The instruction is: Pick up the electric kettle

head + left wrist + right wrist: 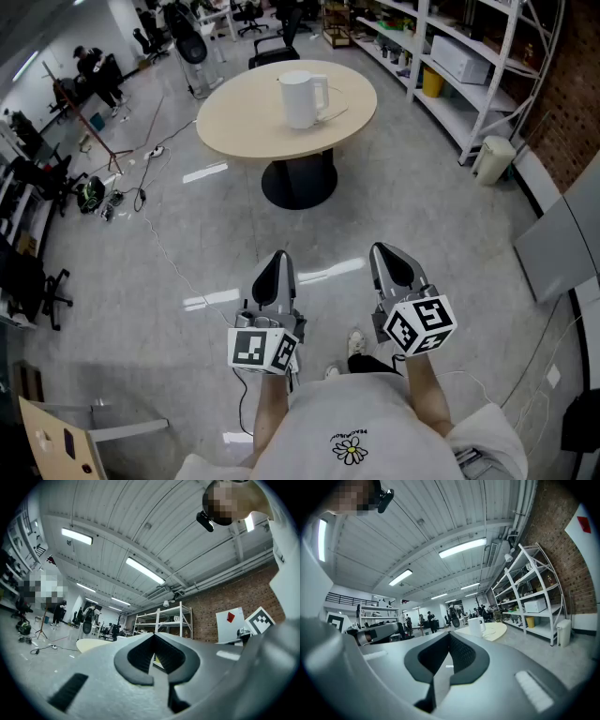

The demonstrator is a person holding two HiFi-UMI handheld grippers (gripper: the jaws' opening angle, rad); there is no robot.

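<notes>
A white electric kettle (302,97) with its handle to the right stands upright on a round beige table (244,122), far ahead of me. In the right gripper view the kettle (476,626) shows small on the table (494,631). My left gripper (275,268) and right gripper (391,259) are held side by side close to my body, well short of the table. Both are shut with nothing between the jaws. The left gripper view shows only the table's edge (89,644), not the kettle.
The table rests on a black pedestal (298,180). White shelving (469,66) lines the right, with a white bin (492,157) beside it. Cables (141,192) trail on the floor at left. Office chairs (277,42) stand behind the table. Shiny grey floor lies between me and the table.
</notes>
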